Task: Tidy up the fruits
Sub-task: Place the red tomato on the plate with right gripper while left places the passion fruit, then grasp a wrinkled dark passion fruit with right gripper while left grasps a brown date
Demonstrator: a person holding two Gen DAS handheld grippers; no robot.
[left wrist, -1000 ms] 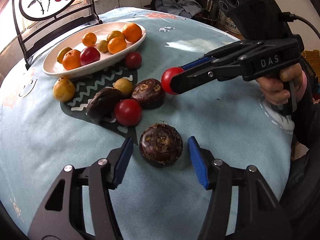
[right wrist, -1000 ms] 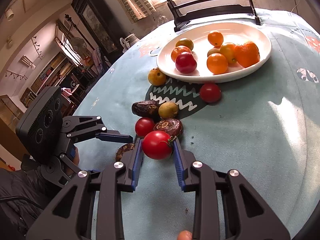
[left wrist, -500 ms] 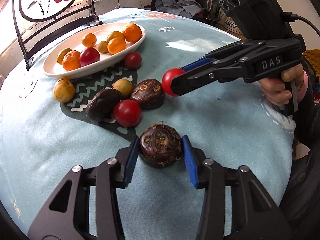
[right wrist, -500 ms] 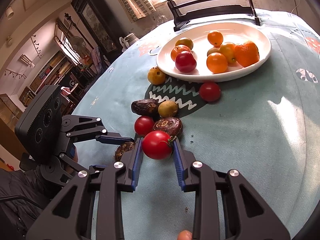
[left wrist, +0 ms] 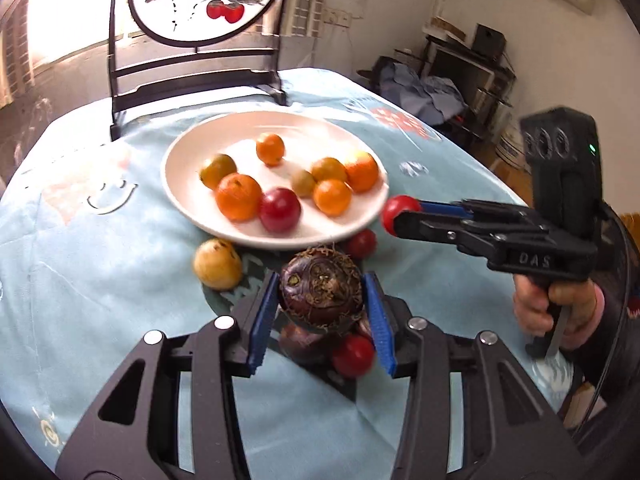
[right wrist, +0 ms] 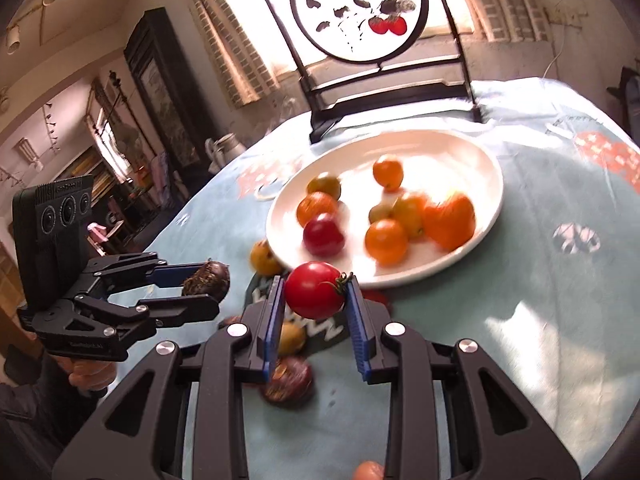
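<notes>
Motion blur softens the fruits on the white plate (left wrist: 188, 204), and the fruits left on the tablecloth (left wrist: 80, 280) are partly hidden behind the fingers. The left gripper (left wrist: 320, 312) clamps a dark purple passion fruit (left wrist: 320, 292) between its blue pads, above the cloth. The right gripper (right wrist: 316, 312) clasps a red tomato (right wrist: 314, 290) just short of the plate's near rim.

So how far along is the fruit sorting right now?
Done: several orange, yellow-green and red fruits sit on the white oval plate. In hand: left hand-held gripper holds a dark purple wrinkled fruit; right hand-held gripper holds a red tomato. Left: a yellow pear-like fruit and others on the tablecloth.
</notes>
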